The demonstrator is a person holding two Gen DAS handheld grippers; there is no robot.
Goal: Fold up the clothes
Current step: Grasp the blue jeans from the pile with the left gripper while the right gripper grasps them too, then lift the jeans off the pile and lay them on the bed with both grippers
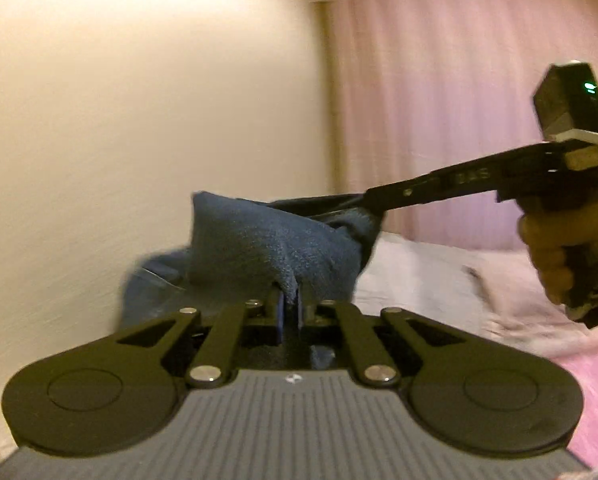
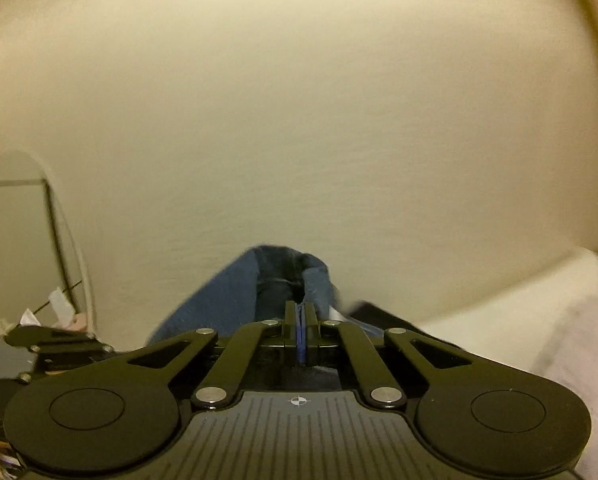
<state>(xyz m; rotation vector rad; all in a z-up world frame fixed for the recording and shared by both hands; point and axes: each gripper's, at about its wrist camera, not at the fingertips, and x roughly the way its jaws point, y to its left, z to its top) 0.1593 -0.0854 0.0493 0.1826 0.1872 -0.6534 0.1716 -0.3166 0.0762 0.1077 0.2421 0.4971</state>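
Left wrist view has the left gripper (image 1: 289, 300) pinched tight on a fold of a blue garment (image 1: 267, 240), and you can see the right gripper (image 1: 373, 208) coming in from the side, clamped on another bit of the same edge. Right wrist view backs that up: the fingers are together with blue cloth (image 2: 235, 292) bunched right at the tips, though it's blurry. So the garment is up in the air between both grippers, hanging in front of a cream wall (image 1: 139, 100), with a pinkish bed (image 1: 459, 280) below and to the side. It looks like a thick, soft knit or fleece, so I'd guess it's floppy, sags under its own weight, not slippery and not fragile. Best bet is holding it at two corners or along a hem so it hangs flat. A bunched pinch like this probably leaves it twisted.
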